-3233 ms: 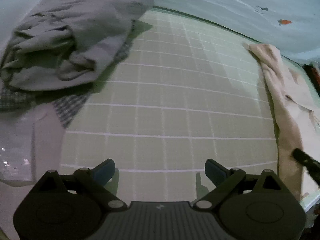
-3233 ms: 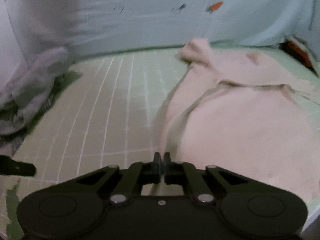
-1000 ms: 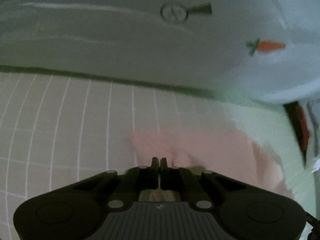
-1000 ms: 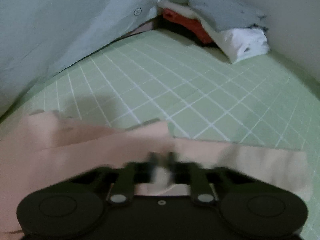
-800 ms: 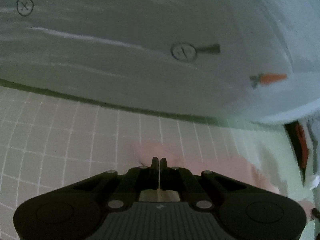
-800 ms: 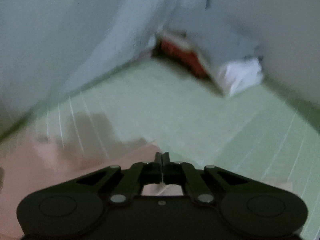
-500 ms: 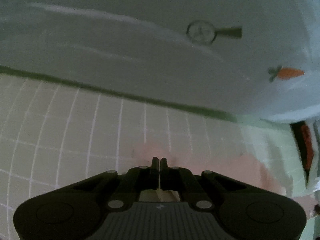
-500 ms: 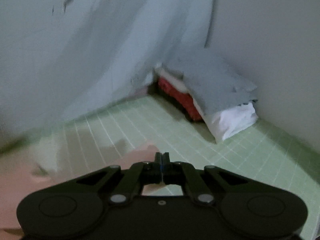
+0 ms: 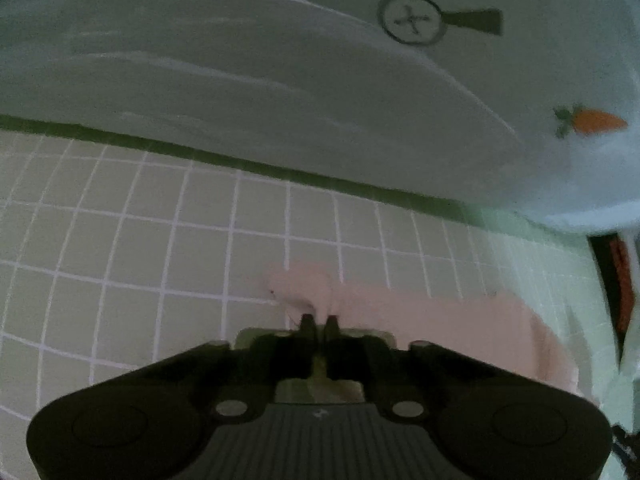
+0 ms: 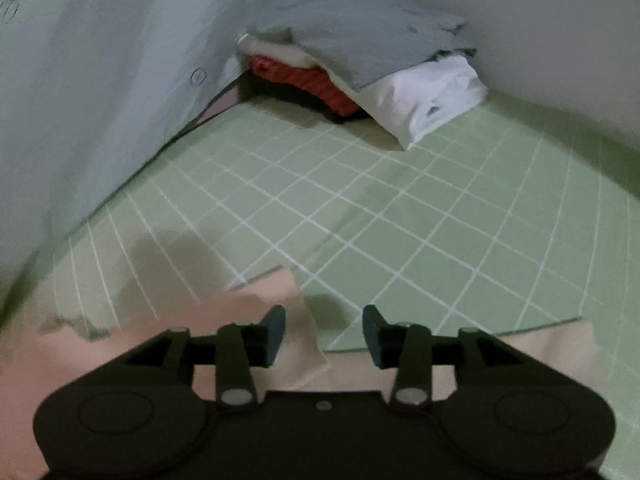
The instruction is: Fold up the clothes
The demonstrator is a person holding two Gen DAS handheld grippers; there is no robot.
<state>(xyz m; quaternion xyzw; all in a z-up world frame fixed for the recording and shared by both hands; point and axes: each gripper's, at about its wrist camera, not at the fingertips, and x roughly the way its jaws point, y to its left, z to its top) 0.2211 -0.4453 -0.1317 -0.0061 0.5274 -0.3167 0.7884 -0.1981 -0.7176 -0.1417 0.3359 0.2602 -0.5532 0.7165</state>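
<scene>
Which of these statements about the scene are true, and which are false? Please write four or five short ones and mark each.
1. The pink garment lies on the green gridded mat. True.
2. The right gripper is shut on the pink garment. False: its jaws have just been opening and stand apart, with nothing pinched between them.
3. The left gripper is closed at an edge of the pink garment. True.
4. A stack of folded clothes sits in the far corner of the mat. True.
5. The top piece of that stack is red. False: a grey piece lies on top, and the red one is lower.
</scene>
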